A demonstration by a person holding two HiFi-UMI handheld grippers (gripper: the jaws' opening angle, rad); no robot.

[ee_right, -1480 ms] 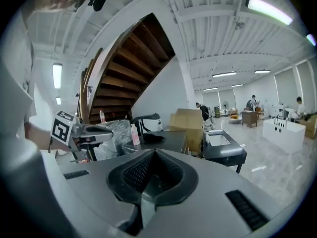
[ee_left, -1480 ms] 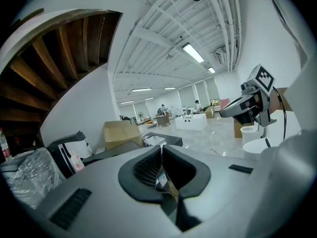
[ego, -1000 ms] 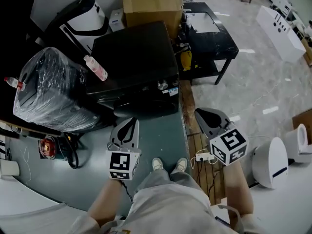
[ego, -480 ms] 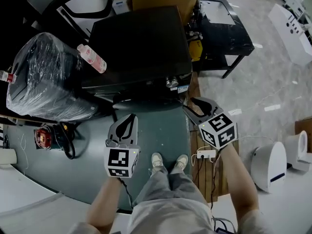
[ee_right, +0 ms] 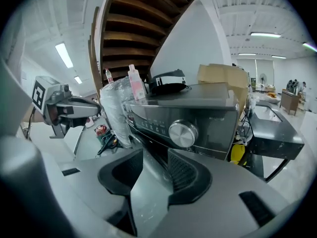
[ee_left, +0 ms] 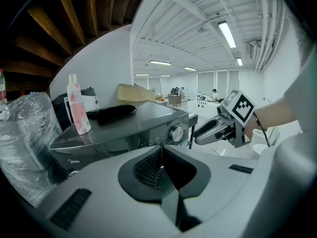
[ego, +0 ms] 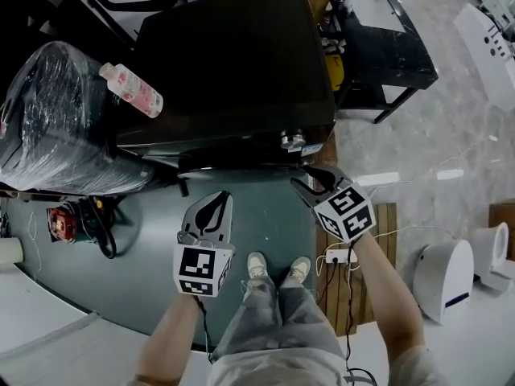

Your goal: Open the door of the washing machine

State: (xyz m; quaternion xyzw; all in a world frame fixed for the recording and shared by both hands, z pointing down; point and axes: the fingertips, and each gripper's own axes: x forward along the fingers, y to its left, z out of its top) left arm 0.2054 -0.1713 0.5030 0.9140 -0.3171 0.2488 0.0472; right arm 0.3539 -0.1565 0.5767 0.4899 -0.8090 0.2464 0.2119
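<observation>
The dark washing machine (ego: 233,63) fills the upper middle of the head view, with a silver knob (ego: 288,141) on its front panel and the door (ego: 233,167) bulging out just below. My right gripper (ego: 310,182) is open and empty at the front right corner, just under the knob. In the right gripper view the knob (ee_right: 182,134) sits right past my right gripper (ee_right: 155,155), whose jaws stand apart. My left gripper (ego: 211,206) is shut on nothing, a little in front of the door. In the left gripper view my left gripper (ee_left: 161,151) faces the machine (ee_left: 124,133).
A pink bottle (ego: 131,91) lies on the machine's top, next to a plastic-wrapped bundle (ego: 48,127). A black table (ego: 386,39) stands to the right. On the floor are a red tool with cable (ego: 63,223), a power strip (ego: 342,256), a white appliance (ego: 447,280) and the person's shoes (ego: 273,265).
Both grippers have come down toward the machine's front, which looms larger. The right gripper has moved to the corner under the knob, and its jaws now stand apart.
</observation>
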